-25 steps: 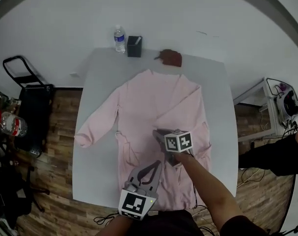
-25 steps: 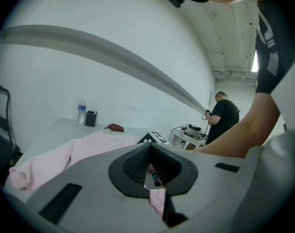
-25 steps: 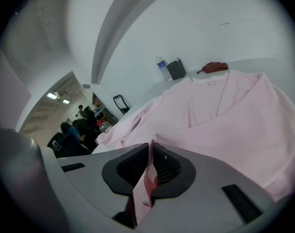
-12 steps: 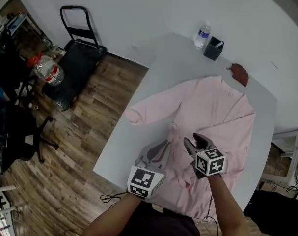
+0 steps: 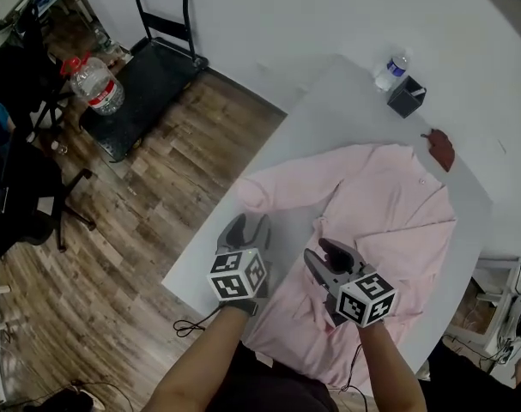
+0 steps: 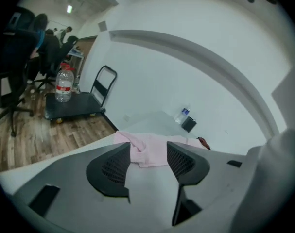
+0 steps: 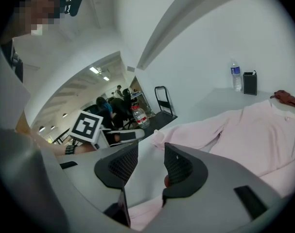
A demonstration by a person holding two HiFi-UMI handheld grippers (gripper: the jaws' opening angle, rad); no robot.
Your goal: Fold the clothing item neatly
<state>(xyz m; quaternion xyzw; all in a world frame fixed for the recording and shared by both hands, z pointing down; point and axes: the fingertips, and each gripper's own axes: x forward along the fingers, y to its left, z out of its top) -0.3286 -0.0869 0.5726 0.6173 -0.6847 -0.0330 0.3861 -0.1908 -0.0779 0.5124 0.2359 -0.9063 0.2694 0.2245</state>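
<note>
Garment: the pale pink long-sleeved garment (image 5: 389, 204) lies spread flat on the light grey table (image 5: 329, 110), collar toward the far end, hem toward me.
Sleeve: its outstretched sleeve (image 5: 299, 181) runs crosswise to my reach. The bunched cuff (image 5: 250, 194) is by the table's left edge and the shoulder is off to my right.
Left claw: my left claw (image 5: 247, 226) hangs over bare table near the left edge. Its jaws are opening and nothing is between them. In the left gripper view (image 6: 148, 152) the cuff lies straight ahead, framed in the gap but apart from the pads.
Right claw: my right claw (image 5: 323, 254) is released, jaws apart over the garment's lower left part, gripping nothing.
Nearer arm: the left claw. The cuff lies ahead of it, while the right claw sits further along toward the body of the cloth.
Next move, as I judge it: reach forward and take the cuff across its width, then carry the sleeve right along its own length onto the chest.
Changed: a second ago both claws were clenched, the right on the cloth's middle and the left at the near hem. Since then both have let go, my head has swung left, and the left claw has come forward toward the cuff.
</note>
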